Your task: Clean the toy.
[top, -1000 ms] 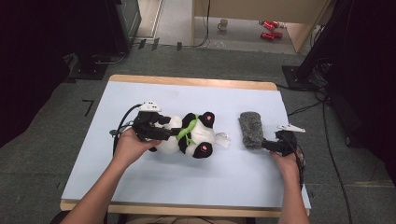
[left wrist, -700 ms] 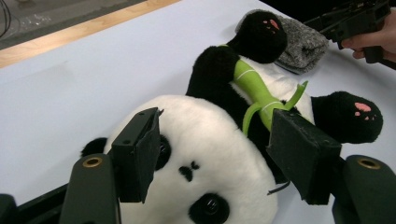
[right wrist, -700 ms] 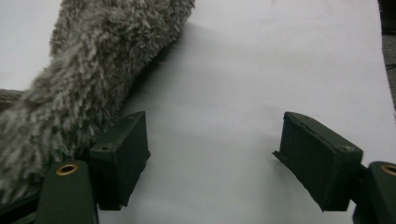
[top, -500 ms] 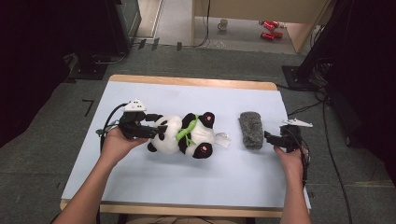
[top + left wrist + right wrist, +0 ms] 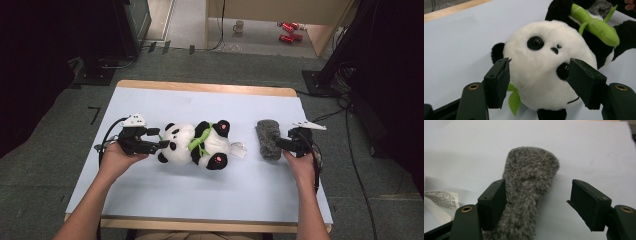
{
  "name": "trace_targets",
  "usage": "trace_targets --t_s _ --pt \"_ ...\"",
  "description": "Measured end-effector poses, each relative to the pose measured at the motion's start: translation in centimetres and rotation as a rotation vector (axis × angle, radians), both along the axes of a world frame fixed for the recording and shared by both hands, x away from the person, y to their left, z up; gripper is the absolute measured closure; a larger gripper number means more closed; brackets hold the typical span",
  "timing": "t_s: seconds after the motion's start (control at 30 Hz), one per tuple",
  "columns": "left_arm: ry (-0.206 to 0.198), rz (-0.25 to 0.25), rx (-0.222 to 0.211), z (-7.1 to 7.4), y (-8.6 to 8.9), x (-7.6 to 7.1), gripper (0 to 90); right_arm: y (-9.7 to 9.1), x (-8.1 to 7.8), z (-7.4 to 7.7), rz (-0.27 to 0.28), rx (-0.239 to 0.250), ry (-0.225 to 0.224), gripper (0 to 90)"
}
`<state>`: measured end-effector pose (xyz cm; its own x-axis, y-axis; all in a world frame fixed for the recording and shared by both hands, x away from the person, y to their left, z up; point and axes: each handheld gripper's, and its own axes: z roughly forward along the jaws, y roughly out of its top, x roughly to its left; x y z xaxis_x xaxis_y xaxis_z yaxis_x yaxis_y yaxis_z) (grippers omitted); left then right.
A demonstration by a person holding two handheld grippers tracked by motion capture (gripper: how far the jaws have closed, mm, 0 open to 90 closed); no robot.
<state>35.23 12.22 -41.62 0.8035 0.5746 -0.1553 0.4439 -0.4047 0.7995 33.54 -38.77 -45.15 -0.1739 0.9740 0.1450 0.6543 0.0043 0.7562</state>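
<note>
The plush panda (image 5: 197, 144) lies on its back mid-surface (image 5: 165, 195), head toward the person's left, a green bamboo sprig (image 5: 596, 25) across its chest. The left hand-held gripper (image 5: 159, 139) has its jaws around the panda's white head, pads at the fur on either side, clasping it. Over on the right, the grey furry cover (image 5: 267, 138) lies near the surface's edge; the right hand-held gripper (image 5: 278, 144) has just been closing, one pad against the fur, the other standing clear, so nothing is grasped there.

Wooden-edged table (image 5: 150, 86) under a pale blue sheet (image 5: 200, 195); plush panda (image 5: 197, 145) and grey furry piece (image 5: 267, 138) lie on it.
</note>
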Motion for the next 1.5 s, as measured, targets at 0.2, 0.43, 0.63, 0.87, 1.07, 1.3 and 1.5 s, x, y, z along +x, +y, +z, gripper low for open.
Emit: trace_targets --t_s 0.2,0.43,0.63,0.87,1.07,1.3,1.5 --pt "0.013 -0.019 0.041 -1.4 -0.4 -0.4 33.3 0.7 1.3 -1.3 0.019 0.011 0.069 31.4" --pt "-0.005 -0.025 0.046 -2.5 -1.1 -0.8 32.1 1.7 2.7 -2.5 0.056 -0.046 0.131 45.8" --pt "0.030 -0.006 -0.006 -3.2 -0.8 -0.7 31.3 1.8 3.1 -2.6 0.043 -0.015 0.180 68.6" --pt "0.028 -0.006 0.007 -3.0 -1.0 -0.9 34.8 1.8 2.8 -0.3 0.048 0.016 0.187 75.7" --pt "0.028 -0.011 -0.020 -2.2 -1.0 -0.9 33.2 3.0 2.4 1.6 0.085 0.062 0.184 76.6" --pt "-0.010 -0.023 0.017 -2.7 -2.0 -1.1 22.9 4.6 1.9 3.8 0.103 0.048 0.178 76.9" --pt "0.041 -0.021 0.010 -3.0 -1.5 -0.8 20.2 5.3 1.5 5.5 0.145 0.066 0.156 76.8"
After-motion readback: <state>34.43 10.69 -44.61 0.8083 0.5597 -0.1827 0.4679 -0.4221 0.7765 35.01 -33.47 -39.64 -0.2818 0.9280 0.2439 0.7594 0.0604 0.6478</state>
